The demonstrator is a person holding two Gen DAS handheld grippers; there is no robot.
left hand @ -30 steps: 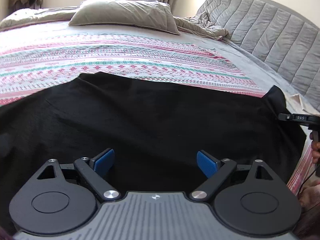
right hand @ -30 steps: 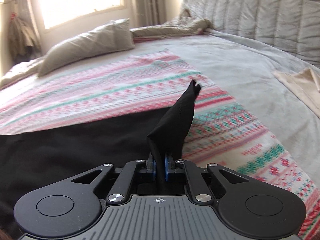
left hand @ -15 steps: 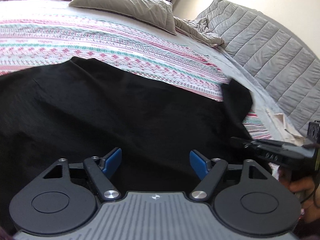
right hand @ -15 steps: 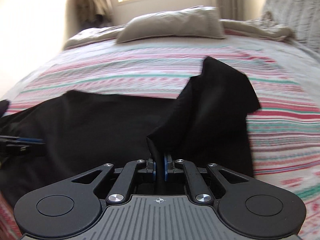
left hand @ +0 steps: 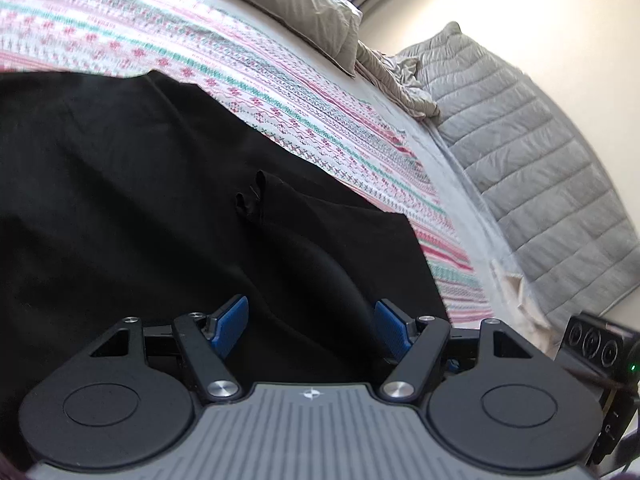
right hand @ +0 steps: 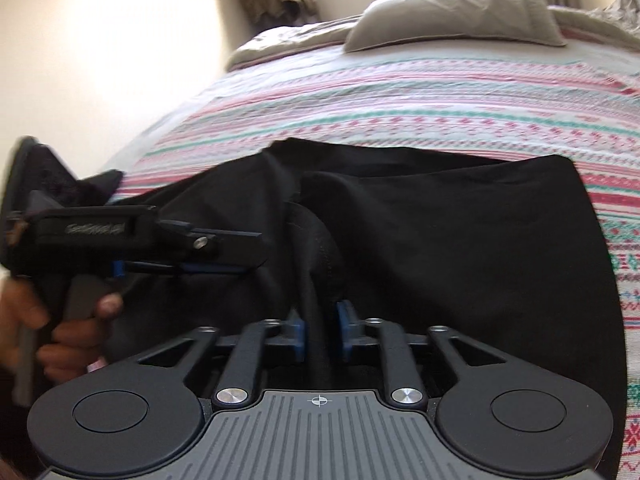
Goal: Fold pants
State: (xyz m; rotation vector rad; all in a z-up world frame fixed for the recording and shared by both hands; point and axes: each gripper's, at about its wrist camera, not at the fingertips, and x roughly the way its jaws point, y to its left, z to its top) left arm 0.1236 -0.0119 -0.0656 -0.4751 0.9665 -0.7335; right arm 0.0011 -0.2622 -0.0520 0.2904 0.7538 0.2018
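Observation:
Black pants [left hand: 120, 200] lie spread on the striped bedspread [left hand: 320, 120], with one end folded back over the rest; its corner [left hand: 256, 200] sits mid-view. My left gripper [left hand: 311, 328] hovers low over the cloth, its jaws wide but closing, and a soft ridge of fabric runs between them untouched. In the right wrist view the pants [right hand: 460, 240] fill the middle. My right gripper [right hand: 322, 330] has its jaws opening, and a thin upright fold of the pants stands between the blue pads. The left gripper [right hand: 240, 252], held by a hand [right hand: 60, 332], points in from the left.
A grey pillow [left hand: 300, 4] and rumpled sheet lie at the bed's far end. A quilted grey cover [left hand: 540, 160] runs along the right side. The bedspread [right hand: 440, 100] stretches bare beyond the pants towards the pillow [right hand: 452, 12]. A wall stands left of the bed.
My right gripper swung left with the pants' end and laid it over the rest, then its pads parted. The left gripper rolled and its jaws narrowed a little.

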